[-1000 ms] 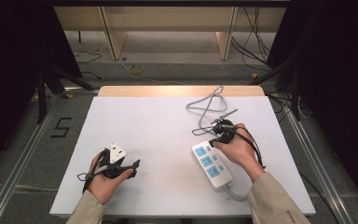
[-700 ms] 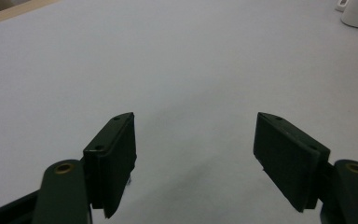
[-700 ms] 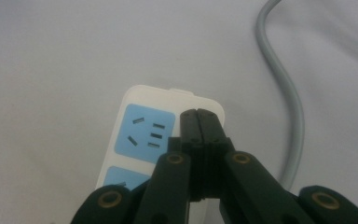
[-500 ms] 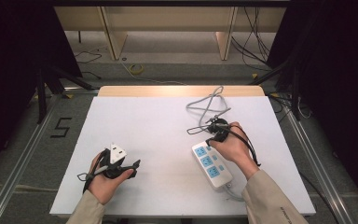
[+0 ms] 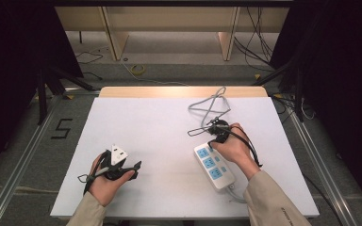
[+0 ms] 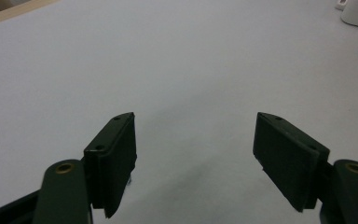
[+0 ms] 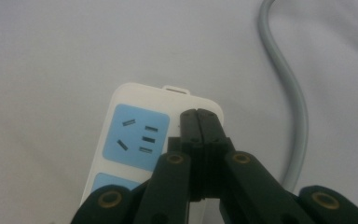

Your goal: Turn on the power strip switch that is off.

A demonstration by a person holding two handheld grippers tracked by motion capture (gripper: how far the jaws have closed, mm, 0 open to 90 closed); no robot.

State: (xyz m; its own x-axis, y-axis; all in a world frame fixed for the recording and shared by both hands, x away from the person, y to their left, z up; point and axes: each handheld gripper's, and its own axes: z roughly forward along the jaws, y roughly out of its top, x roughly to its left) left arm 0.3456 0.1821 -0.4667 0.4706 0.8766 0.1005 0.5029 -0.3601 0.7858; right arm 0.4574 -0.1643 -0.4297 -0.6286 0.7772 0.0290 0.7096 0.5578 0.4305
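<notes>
White power strip (image 5: 214, 166) lay near the table's (image 5: 160, 127) right front, right gripper (image 7: 199, 116) with jaws together poised over its far end, apparently pressing or nudging it; left gripper (image 6: 193, 154), jaws apart and empty, waited well left, and the grey cable (image 5: 212, 106) behind could snag.

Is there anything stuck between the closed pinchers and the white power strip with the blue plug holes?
No, nothing visible is. The right gripper, jaws pressed shut with nothing between them, sits right over the far end of the power strip. Its grey cable curves off beside it.
</notes>
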